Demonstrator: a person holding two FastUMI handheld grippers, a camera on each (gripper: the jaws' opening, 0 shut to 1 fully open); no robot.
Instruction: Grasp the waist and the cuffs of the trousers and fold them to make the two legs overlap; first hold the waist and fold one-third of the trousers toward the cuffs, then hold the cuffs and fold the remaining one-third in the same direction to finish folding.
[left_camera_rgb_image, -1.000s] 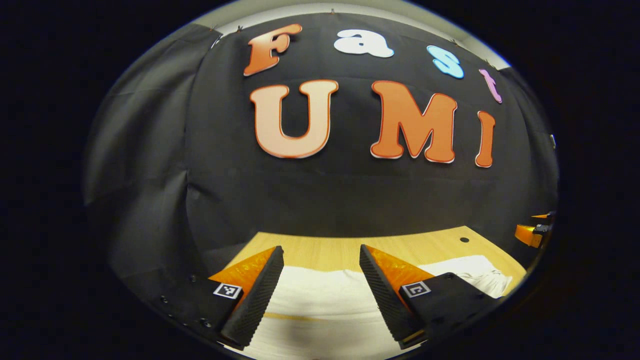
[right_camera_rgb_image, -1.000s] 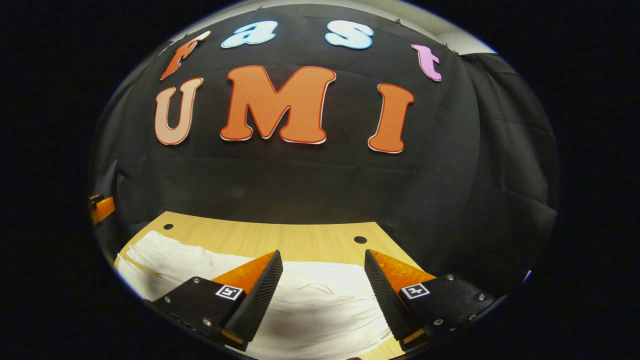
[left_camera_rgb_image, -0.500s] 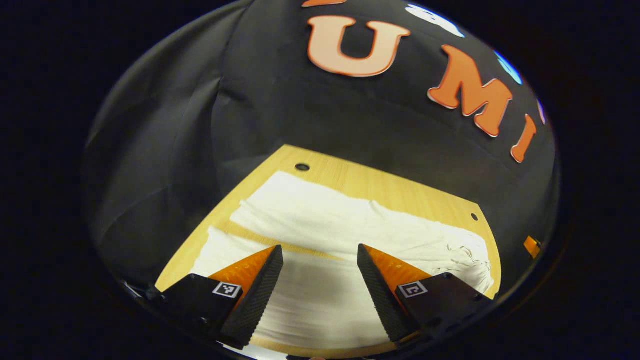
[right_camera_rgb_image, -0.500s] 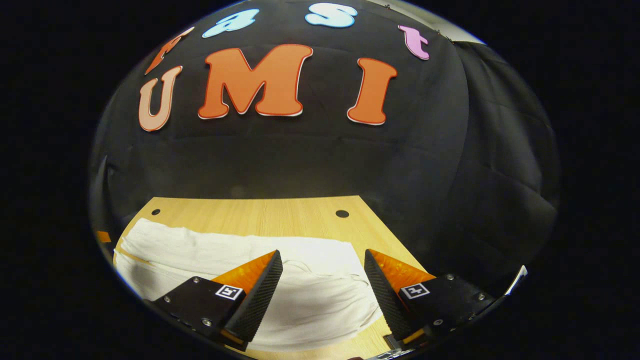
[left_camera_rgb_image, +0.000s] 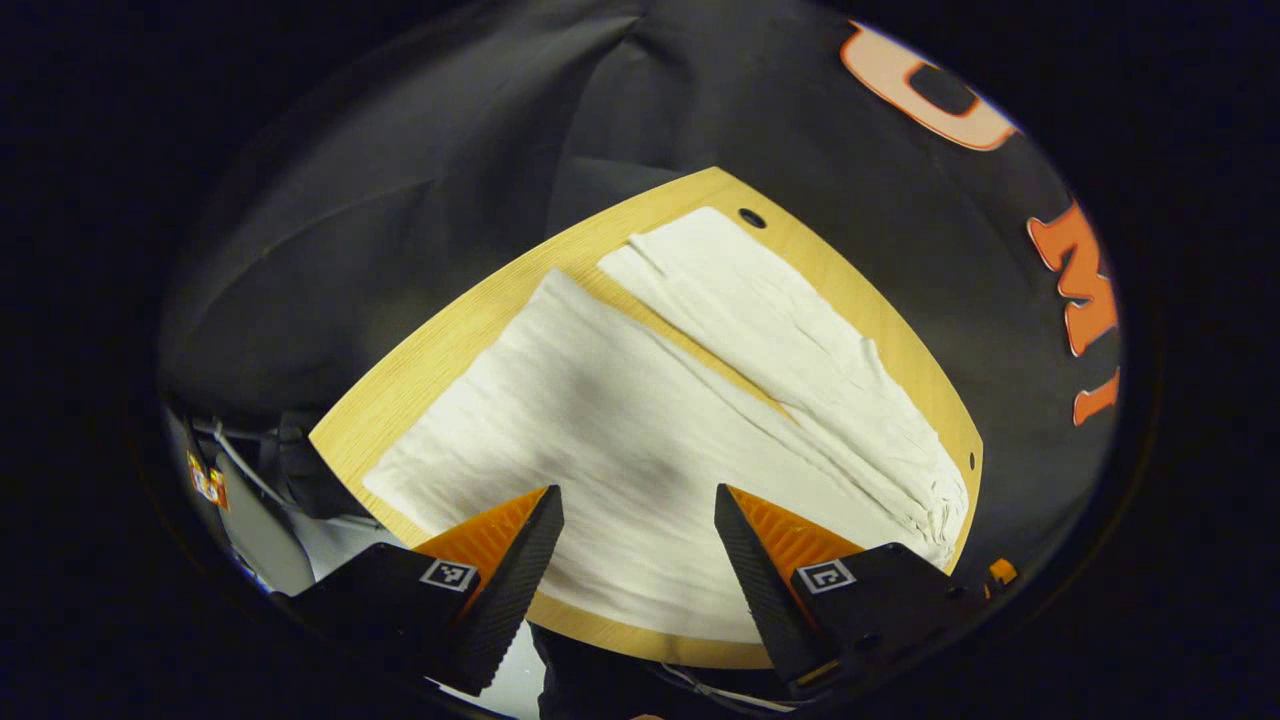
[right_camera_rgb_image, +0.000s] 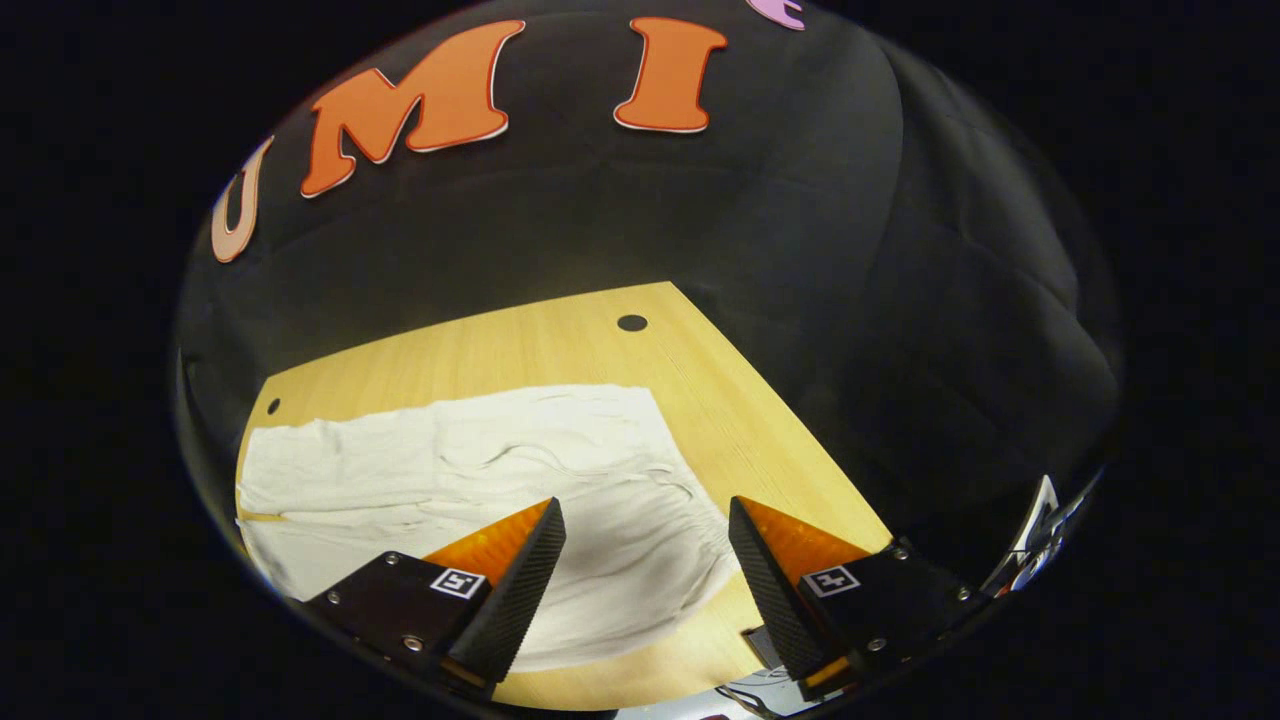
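White trousers (left_camera_rgb_image: 640, 420) lie flat on the wooden table (left_camera_rgb_image: 450, 330), both legs spread side by side with a thin strip of wood between them. In the left gripper view my left gripper (left_camera_rgb_image: 638, 520) is open above the near leg, holding nothing. The gathered waist (left_camera_rgb_image: 930, 510) lies at the right end. In the right gripper view the trousers (right_camera_rgb_image: 480, 480) show their waist end (right_camera_rgb_image: 690, 520), and my right gripper (right_camera_rgb_image: 646, 530) hangs open above it with nothing between its fingers.
The table has small round holes near its corners (right_camera_rgb_image: 631, 322) (left_camera_rgb_image: 751, 217). Black cloth walls close in behind and beside it. Past the near table edge lie cables and grey equipment (left_camera_rgb_image: 250, 480). Bare wood (right_camera_rgb_image: 760, 420) lies to the right of the waist.
Both grippers have risen and tilted down, so more of the table and trousers shows. The left view has swung left along the legs. Both stay open.
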